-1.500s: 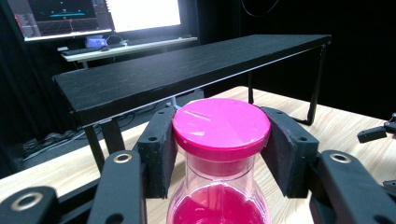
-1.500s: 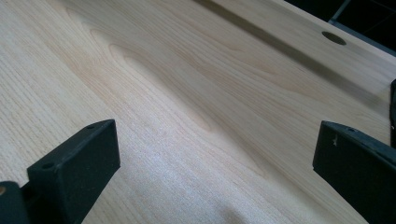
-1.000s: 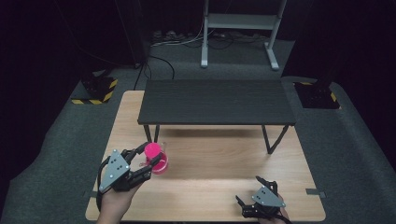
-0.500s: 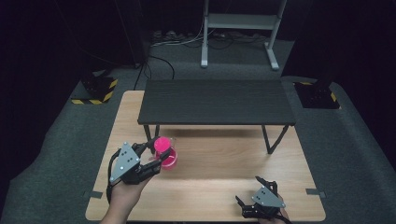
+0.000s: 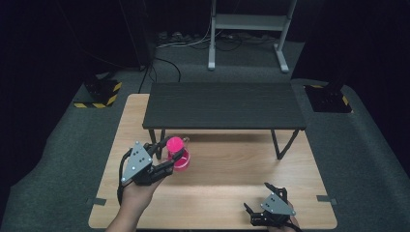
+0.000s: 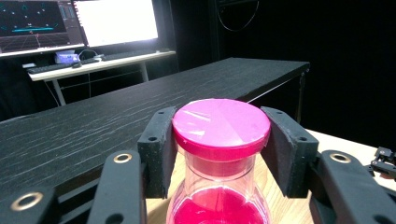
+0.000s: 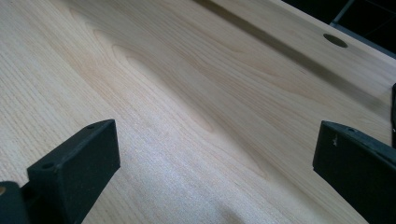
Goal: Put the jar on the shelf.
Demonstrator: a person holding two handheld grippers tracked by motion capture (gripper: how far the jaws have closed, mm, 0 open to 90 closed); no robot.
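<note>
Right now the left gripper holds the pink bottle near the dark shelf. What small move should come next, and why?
Probably lift a little more and ease forward. The left gripper is shut on the pink bottle, whose cap sits about level with the dark shelf top and just before its front edge. The right gripper waits open, apart.

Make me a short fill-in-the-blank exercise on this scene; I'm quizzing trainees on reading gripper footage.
1. The left gripper is shut on a bottle whose cap is ____.
2. The right gripper has its jaws ____ with nothing between them.
3. Beyond the bottle stands a low ____ bench on the light wooden table.

Missing words: pink; open; black
</note>
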